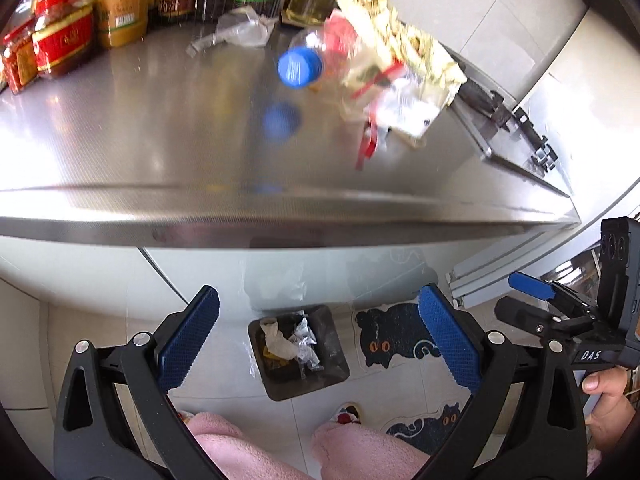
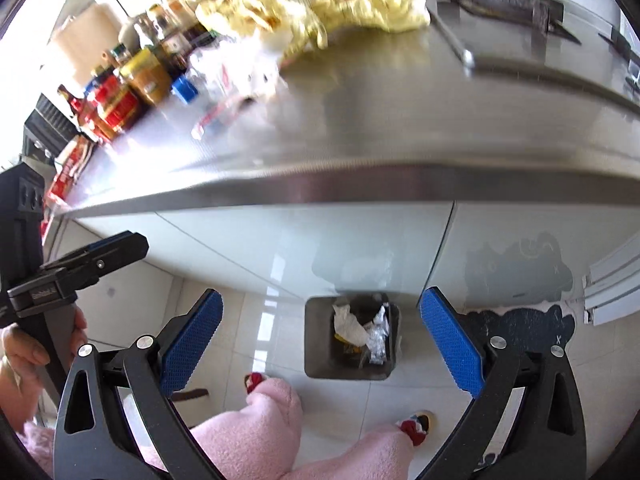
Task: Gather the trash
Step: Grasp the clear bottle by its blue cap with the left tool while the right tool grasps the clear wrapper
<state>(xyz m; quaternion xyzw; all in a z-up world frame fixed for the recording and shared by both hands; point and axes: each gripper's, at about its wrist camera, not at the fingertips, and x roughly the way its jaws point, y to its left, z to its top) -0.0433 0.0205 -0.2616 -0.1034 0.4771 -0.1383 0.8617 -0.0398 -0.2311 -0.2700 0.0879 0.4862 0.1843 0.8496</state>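
A dark square bin (image 1: 334, 354) (image 2: 316, 344) stands on the floor below the counter, with crumpled paper (image 1: 278, 340) and foil (image 2: 378, 334) inside it. My left gripper (image 1: 319, 294) hangs open and empty above it. My right gripper (image 2: 322, 293) is also open and empty, and it shows at the right of the left wrist view (image 1: 510, 296). On the steel counter (image 1: 140, 152) lie a clear bottle with a blue cap (image 1: 300, 66) (image 2: 184, 90), a red-and-white wrapper (image 1: 384, 100) and a clear plastic bag (image 1: 242, 28).
Jars and sauce bottles (image 1: 76, 28) (image 2: 132, 80) line the counter's back left. A crumpled yellow cloth (image 1: 404, 36) (image 2: 360, 0) lies at the back. Cat-shaped mats (image 1: 394, 340) lie on the tiled floor beside the bin. A person's pink-trousered legs (image 2: 260, 432) and slippers stand close to the bin.
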